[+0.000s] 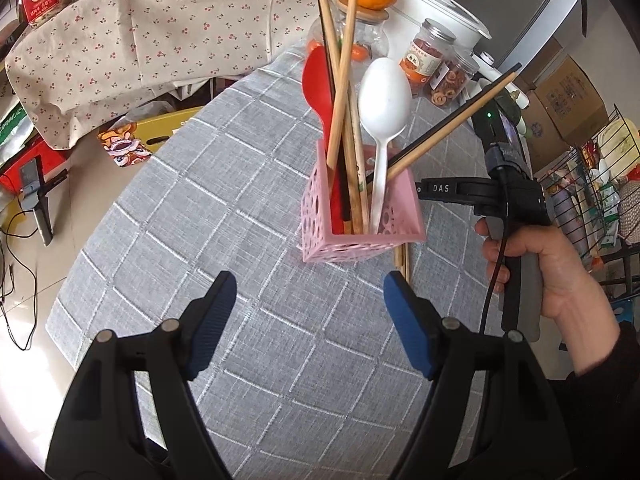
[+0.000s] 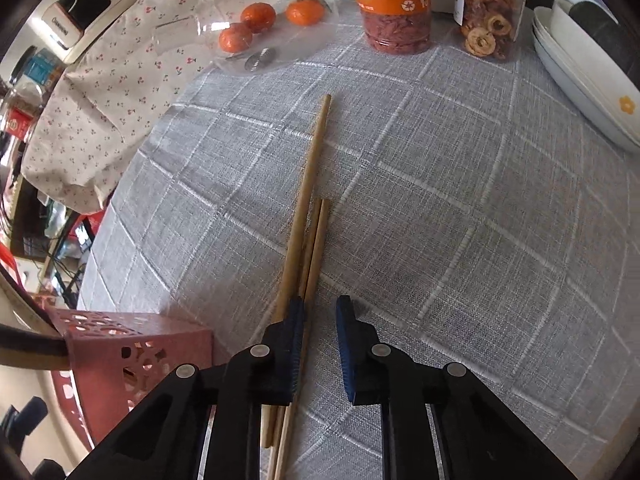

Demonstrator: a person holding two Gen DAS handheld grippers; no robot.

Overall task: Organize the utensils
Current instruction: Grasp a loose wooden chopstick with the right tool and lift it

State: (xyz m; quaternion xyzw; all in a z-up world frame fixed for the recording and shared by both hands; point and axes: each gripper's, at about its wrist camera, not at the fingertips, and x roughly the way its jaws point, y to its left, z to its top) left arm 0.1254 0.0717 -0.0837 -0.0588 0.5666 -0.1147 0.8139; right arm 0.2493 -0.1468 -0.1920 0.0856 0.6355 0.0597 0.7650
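Note:
A pink perforated holder (image 1: 360, 220) stands on the grey checked tablecloth (image 1: 208, 240). It holds a white plastic spoon (image 1: 384, 100), a red spoon (image 1: 318, 84) and several chopsticks (image 1: 340, 92). My left gripper (image 1: 308, 320) is open and empty, just in front of the holder. In the right wrist view, several wooden chopsticks (image 2: 308, 216) lie on the cloth. My right gripper (image 2: 318, 320) is open and low over their near ends, with the left pad (image 2: 294, 344) lying over them. The holder (image 2: 132, 356) shows at its lower left.
A glass jar with oranges (image 2: 264, 20), two jars of dried food (image 2: 394, 8) and stacked white plates (image 2: 580, 76) stand at the table's far side. A cherry-print cloth (image 1: 140, 40) covers things at the left. The table edge runs along the left.

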